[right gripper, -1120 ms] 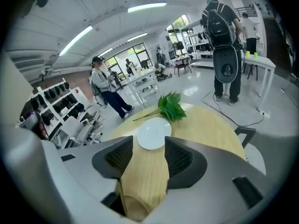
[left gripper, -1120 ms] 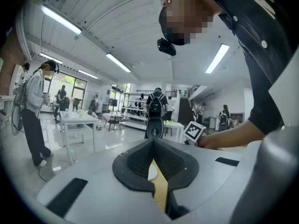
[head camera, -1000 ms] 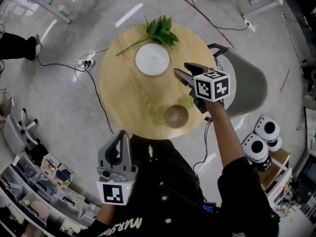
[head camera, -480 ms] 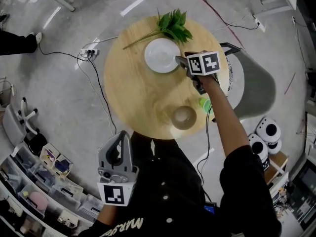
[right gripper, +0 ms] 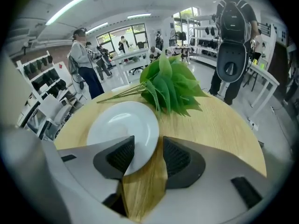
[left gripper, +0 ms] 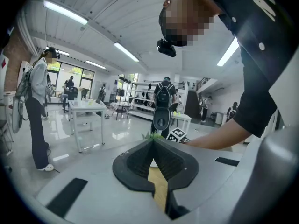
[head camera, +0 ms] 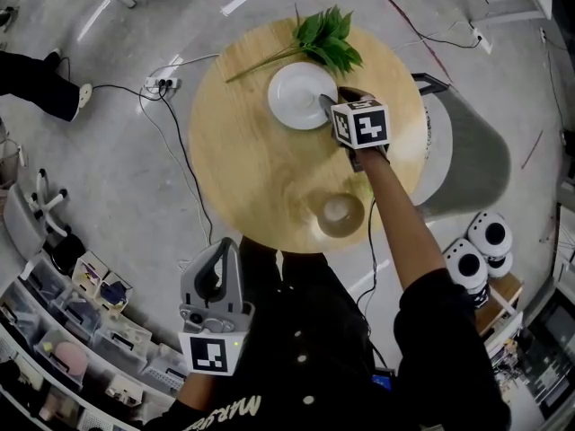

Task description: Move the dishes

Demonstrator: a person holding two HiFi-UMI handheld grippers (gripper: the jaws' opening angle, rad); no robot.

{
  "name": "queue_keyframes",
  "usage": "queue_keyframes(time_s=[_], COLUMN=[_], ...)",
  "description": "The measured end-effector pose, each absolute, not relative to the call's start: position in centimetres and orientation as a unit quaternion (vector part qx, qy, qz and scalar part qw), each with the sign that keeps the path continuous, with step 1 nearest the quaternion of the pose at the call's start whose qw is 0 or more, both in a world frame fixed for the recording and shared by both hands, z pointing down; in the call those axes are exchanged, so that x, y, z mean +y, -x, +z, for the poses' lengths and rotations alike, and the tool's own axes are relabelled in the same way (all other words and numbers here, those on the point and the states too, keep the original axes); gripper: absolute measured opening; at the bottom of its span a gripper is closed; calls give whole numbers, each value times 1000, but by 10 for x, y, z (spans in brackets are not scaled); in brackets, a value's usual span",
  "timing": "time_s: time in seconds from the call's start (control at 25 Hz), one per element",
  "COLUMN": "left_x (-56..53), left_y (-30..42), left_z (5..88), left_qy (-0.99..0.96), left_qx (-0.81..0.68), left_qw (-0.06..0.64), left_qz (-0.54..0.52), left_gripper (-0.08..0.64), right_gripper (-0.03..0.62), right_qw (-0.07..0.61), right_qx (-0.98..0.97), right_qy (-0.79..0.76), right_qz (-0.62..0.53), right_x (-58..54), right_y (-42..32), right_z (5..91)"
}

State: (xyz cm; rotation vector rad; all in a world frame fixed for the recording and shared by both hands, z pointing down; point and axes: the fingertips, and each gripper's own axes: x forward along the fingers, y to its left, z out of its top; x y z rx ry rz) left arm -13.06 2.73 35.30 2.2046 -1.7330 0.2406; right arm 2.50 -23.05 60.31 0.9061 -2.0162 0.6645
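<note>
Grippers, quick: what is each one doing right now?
Left gripper: shut, empty.
Right gripper: open, jaws astride the white plate rim.

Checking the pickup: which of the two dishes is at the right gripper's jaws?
The white plate beside the green leaves; its rim sits between the open jaws. The brownish bowl lies well apart from them.

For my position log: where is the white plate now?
In the head view, the white plate lies on the far side of the round table, beside the green leaves, its rim between the open jaws of the right gripper.
</note>
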Motion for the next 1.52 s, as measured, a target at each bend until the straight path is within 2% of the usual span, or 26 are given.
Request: queue_keyframes(time_s=[0.2, 0.44, 0.72, 1.12, 1.52], left_x=[28, 26, 28, 29, 34], left_y=[133, 129, 130, 122, 118], left_z=[358, 361, 360, 356, 352], left_qy=[-772, -774, -773, -778, -780], left_qx=[-606, -603, -604, -599, -598], left_qw=[169, 172, 173, 167, 161], left_qz=[87, 87, 89, 88, 89], left_gripper=[17, 17, 17, 17, 17], right_gripper=[151, 96, 35, 12, 12], right_qw=[387, 349, 236, 94, 80], right_qx=[-792, -774, -770, -752, -764], right_qy=[-382, -386, -346, -289, -286], right_qz=[277, 361, 480, 585, 573], right_x=[-233, -241, -238, -222, -217], right_y=[-31, -41, -39, -36, -37], right_z=[604, 606, 580, 553, 541])
